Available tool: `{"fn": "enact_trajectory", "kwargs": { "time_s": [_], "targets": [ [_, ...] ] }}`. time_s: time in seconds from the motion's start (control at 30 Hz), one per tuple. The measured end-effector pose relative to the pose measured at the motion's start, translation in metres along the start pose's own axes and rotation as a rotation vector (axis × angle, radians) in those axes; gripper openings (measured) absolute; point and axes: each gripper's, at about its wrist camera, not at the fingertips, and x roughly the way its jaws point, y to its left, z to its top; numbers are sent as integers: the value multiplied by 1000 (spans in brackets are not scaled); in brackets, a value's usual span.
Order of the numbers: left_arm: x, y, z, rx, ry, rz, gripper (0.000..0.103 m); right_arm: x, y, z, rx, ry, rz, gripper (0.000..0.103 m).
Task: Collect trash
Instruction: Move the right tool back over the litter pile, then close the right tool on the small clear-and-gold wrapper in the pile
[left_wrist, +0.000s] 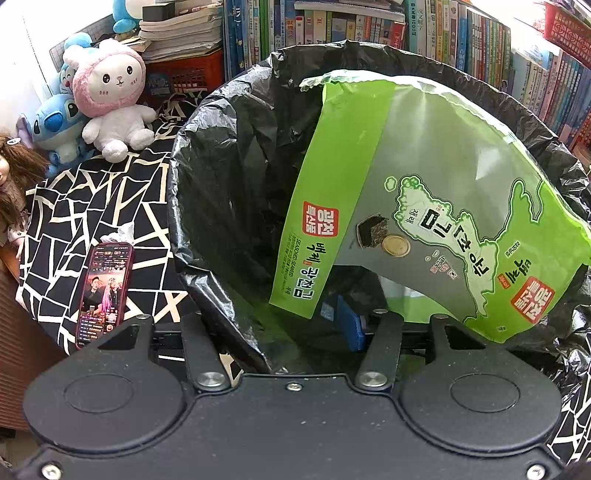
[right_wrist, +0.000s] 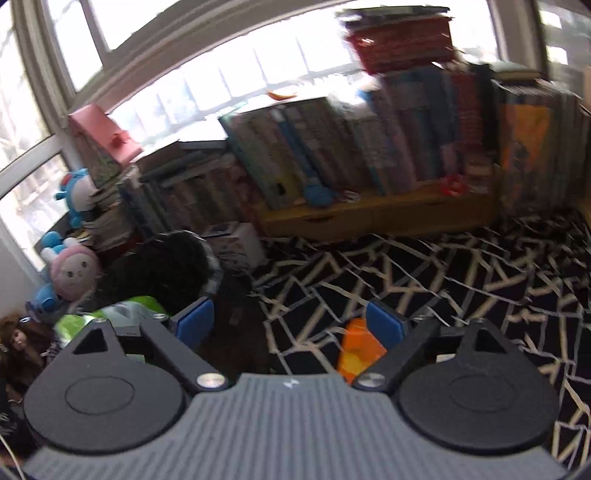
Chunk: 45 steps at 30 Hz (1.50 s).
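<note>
A bin lined with a black trash bag (left_wrist: 229, 155) fills the left wrist view. A large green seaweed snack bag (left_wrist: 424, 206) stands in it, leaning over the right rim. My left gripper (left_wrist: 280, 332) is shut on the bin's near rim; one blue pad (left_wrist: 349, 325) shows inside, the other finger is hidden behind the liner. The right wrist view is blurred. There my right gripper (right_wrist: 290, 321) stands open over the patterned cloth with nothing pressed between its pads. An orange wrapper (right_wrist: 356, 354) lies just by its right finger. The bin (right_wrist: 159, 273) and green bag (right_wrist: 122, 314) sit at the left.
A phone (left_wrist: 103, 291) and a crumpled tissue (left_wrist: 122, 232) lie on the black-and-white cloth (left_wrist: 92, 199) left of the bin. Plush toys (left_wrist: 110, 96) and a doll crowd the left corner. Rows of books (left_wrist: 369, 26) and a wooden shelf (right_wrist: 369, 218) line the back.
</note>
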Motion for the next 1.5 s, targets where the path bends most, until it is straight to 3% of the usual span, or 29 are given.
{"fn": "enact_trajectory", "kwargs": {
  "time_s": [0.2, 0.47, 0.57, 0.63, 0.67, 1.0, 1.2, 1.37, 1.5],
  "targets": [
    [1, -1, -1, 5, 2, 4, 52, -4, -45, -32, 10, 12, -180, 97],
    [3, -3, 0, 17, 4, 17, 53, 1, -95, -83, 95, 137, -309, 96],
    [3, -3, -1, 21, 6, 19, 53, 10, -103, -103, 115, 209, -329, 81],
    [3, -3, -1, 22, 6, 20, 53, 17, -109, -116, 145, 286, -345, 63],
    [4, -3, -1, 22, 6, 20, 53, 20, -113, -122, 171, 313, -349, 59],
    [4, -3, -1, 23, 6, 24, 53, 41, -133, -134, 375, 382, -344, 58],
    [4, -2, -2, 25, 6, 23, 53, 56, -142, -142, 455, 431, -345, 47],
    [4, -2, -2, 23, 7, 18, 53, 60, -143, -145, 480, 447, -341, 28],
    [4, -1, -2, 23, 6, 16, 54, 57, -142, -142, 479, 437, -330, 25]
  ]
}}
